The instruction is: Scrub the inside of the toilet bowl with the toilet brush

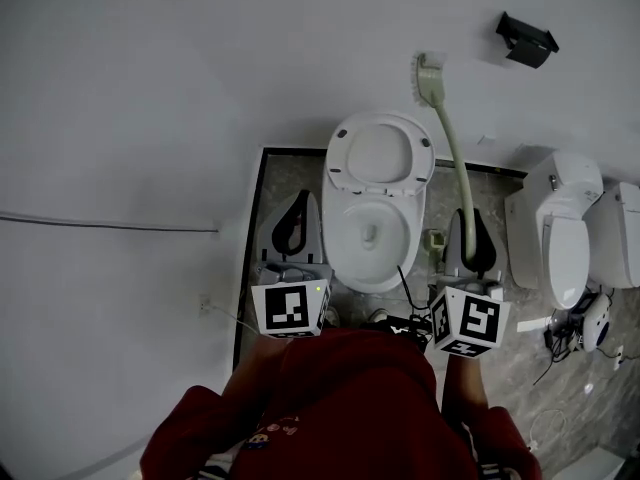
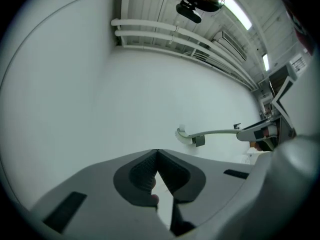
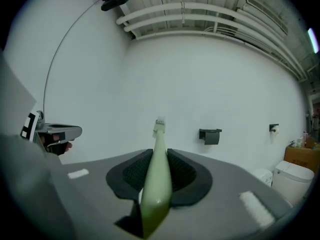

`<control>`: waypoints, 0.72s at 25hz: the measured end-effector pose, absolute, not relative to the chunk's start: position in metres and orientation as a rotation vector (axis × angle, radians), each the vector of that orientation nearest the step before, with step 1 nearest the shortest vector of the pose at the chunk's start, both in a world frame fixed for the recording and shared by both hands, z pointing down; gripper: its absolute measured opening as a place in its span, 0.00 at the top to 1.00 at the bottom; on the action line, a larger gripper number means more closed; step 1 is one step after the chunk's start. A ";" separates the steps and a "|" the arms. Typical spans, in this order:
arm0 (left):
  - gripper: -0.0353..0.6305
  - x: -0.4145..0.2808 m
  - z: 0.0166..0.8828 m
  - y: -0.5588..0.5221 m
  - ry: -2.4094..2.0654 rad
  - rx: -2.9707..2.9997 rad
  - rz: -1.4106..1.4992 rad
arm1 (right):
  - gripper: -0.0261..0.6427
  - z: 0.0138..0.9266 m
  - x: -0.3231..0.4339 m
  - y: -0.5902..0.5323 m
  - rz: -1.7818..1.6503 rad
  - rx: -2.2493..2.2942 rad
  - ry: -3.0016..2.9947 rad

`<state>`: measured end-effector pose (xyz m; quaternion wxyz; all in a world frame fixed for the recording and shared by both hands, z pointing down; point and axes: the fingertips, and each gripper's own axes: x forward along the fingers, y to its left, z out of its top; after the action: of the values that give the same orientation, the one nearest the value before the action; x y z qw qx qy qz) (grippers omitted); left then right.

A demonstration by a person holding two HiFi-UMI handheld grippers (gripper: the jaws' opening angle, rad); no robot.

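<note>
Green toilet brush (image 1: 452,143) is squeezed in my right gripper (image 1: 468,230), bristles (image 1: 424,73) far ahead. Between both grippers sits the toilet bowl (image 1: 372,230). My left gripper (image 2: 157,154) is closed, probably empty.

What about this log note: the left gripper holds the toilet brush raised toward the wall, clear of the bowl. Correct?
Wrong gripper. The right gripper holds the toilet brush, jaws closed on its green handle, as the right gripper view shows. It is raised toward the wall, clear of the bowl.
</note>
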<state>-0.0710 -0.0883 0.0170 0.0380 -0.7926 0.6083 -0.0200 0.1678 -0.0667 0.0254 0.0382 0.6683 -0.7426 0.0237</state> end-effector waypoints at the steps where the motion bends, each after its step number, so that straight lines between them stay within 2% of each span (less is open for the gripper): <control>1: 0.94 -0.070 0.013 -0.086 1.860 -2.415 -0.065 | 0.81 0.020 0.168 -0.066 0.044 2.061 -2.282; 18: 0.94 -0.053 -0.001 -0.092 1.829 -2.435 -0.041 | 0.81 0.009 0.178 -0.083 -0.040 2.085 -2.258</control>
<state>-0.0535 -0.0923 -0.0012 0.0479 -0.7985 0.5999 -0.0134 0.1776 -0.0829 0.0088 0.0338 0.6780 -0.7342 -0.0132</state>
